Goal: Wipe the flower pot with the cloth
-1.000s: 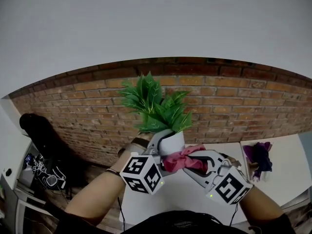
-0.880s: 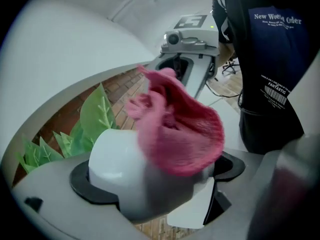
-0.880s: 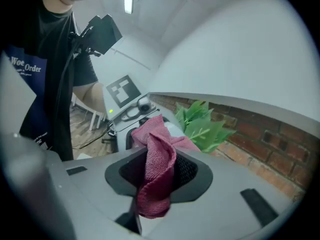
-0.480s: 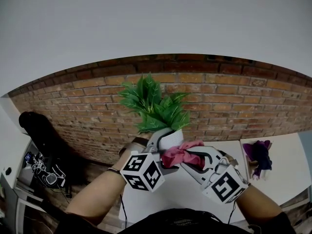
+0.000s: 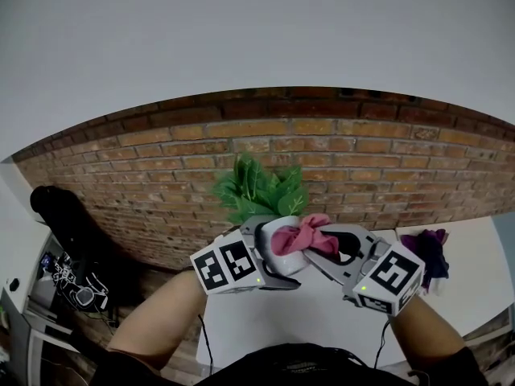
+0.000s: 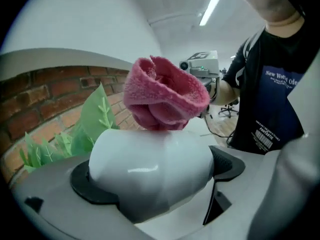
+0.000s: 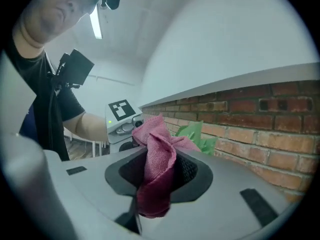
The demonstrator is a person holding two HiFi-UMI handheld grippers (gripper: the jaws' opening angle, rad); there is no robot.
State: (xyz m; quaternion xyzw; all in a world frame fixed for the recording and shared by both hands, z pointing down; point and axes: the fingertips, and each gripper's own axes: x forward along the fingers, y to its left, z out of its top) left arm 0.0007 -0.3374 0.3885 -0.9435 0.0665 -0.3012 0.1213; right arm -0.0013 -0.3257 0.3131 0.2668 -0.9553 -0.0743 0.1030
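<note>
Broadly, by descending size:

1. Brick wall: red-brown, runs across the whole background of the head view, with a pale plain wall above it.
2. Table: white top, directly below both grippers.
3. Left gripper: held up over the table, marker cube toward the person. In the left gripper view its jaws stand wide apart, and their dark pads press on opposite sides of the flower pot.
4. Right gripper: held up just beside the left one, marker cube toward the person. In the right gripper view its jaws are nearly together, pinching a fold of the cloth.
5. Plant: green leaves, rising out of the pot toward the brick wall.
6. Flower pot: white and glossy, held clear of the table and tipped on its side between the left gripper's pads.
7. Cloth: pink-red, bunched, its loose end touching the upper side of the pot.
8. Purple bundle: lies well apart at the right, on a second white surface; too small to identify.
</note>
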